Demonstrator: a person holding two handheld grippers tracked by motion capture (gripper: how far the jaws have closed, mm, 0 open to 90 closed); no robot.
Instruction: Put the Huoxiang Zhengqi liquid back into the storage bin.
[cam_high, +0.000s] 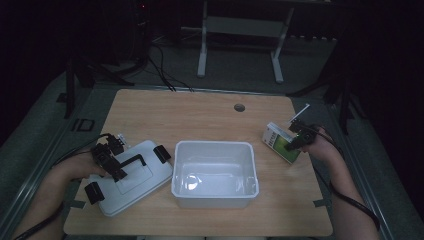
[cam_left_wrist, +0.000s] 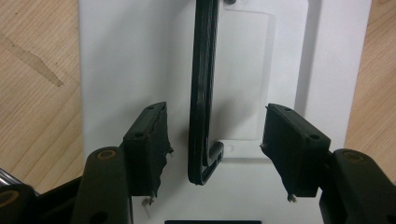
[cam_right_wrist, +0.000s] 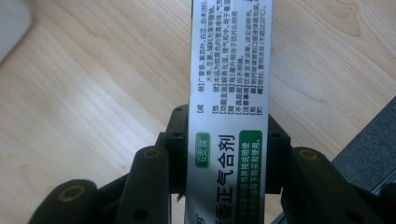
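Right gripper view, tongs (cam_right_wrist: 224, 140) clamping printed box (cam_right_wrist: 229, 70), high view, empty tub (cam_high: 215, 172)

White bin (cam_high: 215, 192) mid-table, bare wood beyond.

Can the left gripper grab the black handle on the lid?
Probably yes. The left gripper is open, with the handle standing right between its jaws above the lid, and nothing blocks it. It looks like it only needs to close.
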